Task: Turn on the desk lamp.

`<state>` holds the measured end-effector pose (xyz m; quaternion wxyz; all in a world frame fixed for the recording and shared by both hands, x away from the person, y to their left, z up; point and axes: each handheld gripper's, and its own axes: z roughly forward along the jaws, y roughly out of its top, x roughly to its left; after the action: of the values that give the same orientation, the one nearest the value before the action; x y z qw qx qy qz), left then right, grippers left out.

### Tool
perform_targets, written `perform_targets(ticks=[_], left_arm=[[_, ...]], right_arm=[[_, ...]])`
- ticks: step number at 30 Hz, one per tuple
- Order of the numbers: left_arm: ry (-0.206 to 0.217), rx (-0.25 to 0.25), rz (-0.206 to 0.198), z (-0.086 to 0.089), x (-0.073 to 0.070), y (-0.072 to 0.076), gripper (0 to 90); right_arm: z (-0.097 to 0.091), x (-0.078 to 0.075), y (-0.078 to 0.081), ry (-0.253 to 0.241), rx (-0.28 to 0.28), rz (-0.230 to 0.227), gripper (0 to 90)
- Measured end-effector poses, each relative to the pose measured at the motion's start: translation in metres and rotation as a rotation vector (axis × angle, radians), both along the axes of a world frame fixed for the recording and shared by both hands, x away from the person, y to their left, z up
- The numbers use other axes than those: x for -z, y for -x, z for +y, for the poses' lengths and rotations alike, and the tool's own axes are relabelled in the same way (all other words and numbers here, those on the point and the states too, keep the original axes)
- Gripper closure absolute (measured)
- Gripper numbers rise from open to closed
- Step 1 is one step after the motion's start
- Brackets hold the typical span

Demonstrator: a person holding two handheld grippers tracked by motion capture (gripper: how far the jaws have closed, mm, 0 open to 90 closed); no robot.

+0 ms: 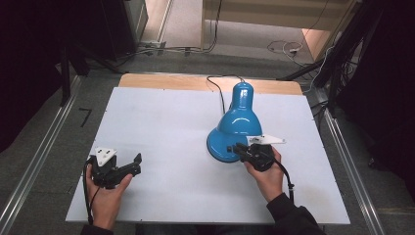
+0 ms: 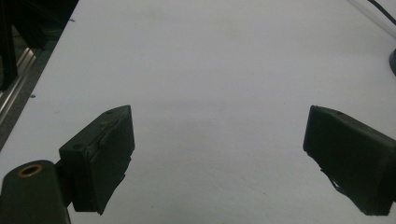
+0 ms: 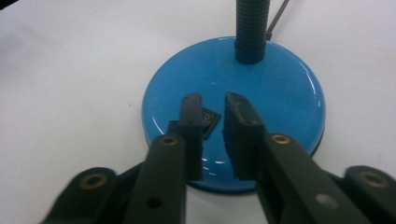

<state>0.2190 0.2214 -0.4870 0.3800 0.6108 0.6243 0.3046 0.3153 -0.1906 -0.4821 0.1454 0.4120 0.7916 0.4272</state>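
A blue desk lamp (image 1: 238, 121) stands on the white table (image 1: 161, 122), right of centre, its shade bent down over its round base (image 3: 285, 93). A small black switch (image 3: 210, 122) sits in the base near its front rim. My right gripper (image 1: 234, 148) hovers over that rim; in the right gripper view (image 3: 212, 100) its jaws are almost together with a narrow empty gap, the left one partly covering the switch. My left gripper (image 1: 136, 164) rests at the table's front left, jaws wide open (image 2: 217, 140) over bare tabletop.
The lamp's ribbed neck (image 3: 252, 28) rises from the back of the base. Its black cord (image 1: 218, 88) runs off the far table edge. Metal rails (image 1: 34, 161) flank the table on both sides. Bare white tabletop lies between the two grippers.
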Motion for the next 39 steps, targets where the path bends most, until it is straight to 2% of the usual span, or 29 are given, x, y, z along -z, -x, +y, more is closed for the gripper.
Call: perform_targets(ticks=[3,12,28,39], left_arm=[[0.001,-0.002,0.0,0.001,0.0,0.0,9.1],[0.002,-0.005,0.001,0.001,0.0,0.0,9.2],[0.004,-0.005,0.002,0.001,0.0,0.0,9.2],[0.012,-0.006,0.005,0.002,0.0,0.0,9.3]], right_arm=[[0.005,0.003,-0.002,0.001,-0.01,0.005,88.1],[0.011,0.006,-0.004,0.001,-0.01,-0.004,88.4],[0.012,0.011,-0.011,-0.002,0.005,0.016,88.3],[0.013,0.014,-0.012,0.013,-0.001,0.013,88.3]])
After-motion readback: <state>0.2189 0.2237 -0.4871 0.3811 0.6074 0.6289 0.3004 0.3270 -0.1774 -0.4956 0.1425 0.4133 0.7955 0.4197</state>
